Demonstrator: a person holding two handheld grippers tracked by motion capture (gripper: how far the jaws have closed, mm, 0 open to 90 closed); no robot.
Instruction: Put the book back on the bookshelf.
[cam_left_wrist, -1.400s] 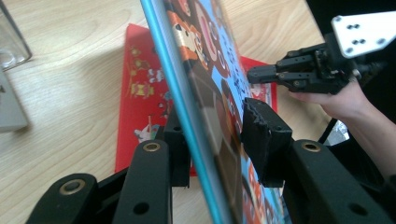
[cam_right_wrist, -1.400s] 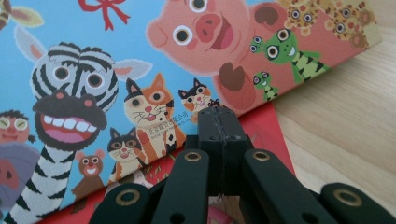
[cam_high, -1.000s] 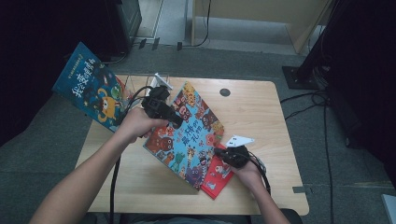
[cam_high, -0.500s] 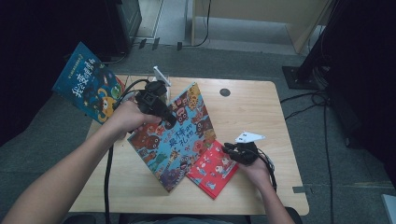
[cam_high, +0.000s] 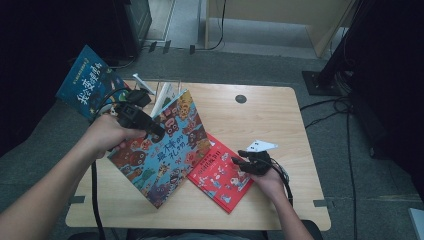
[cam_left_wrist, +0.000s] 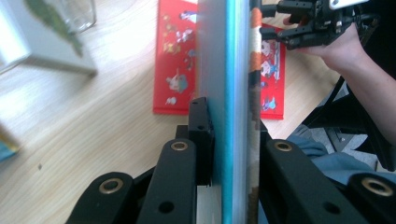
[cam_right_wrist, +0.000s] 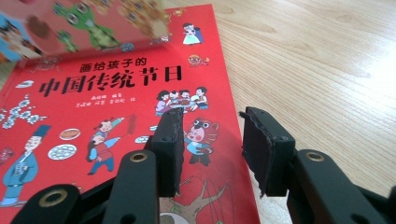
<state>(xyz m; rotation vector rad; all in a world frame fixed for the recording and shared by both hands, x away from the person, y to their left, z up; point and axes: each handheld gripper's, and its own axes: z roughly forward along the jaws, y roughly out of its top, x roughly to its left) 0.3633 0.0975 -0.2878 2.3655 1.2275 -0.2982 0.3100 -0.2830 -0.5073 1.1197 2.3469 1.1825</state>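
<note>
My left gripper is shut on the upper edge of a colourful picture book, which it holds tilted up off the table. In the left gripper view my pads clamp that book edge-on. A red picture book lies flat on the table to its right. My right gripper rests at the red book's right edge. Its jaws have just been opening and now stand apart over the red book, one pad above the cover, with nothing pinched between them.
A blue book stands off the table's far left corner. A clear holder with white sheets sits at the table's back left. A white card lies beside my right gripper. A black round plug sits near the back edge.
The left gripper raised the colourful book and carried it left, uncovering most of the red book. The right gripper stayed in place and its jaws spread apart.
</note>
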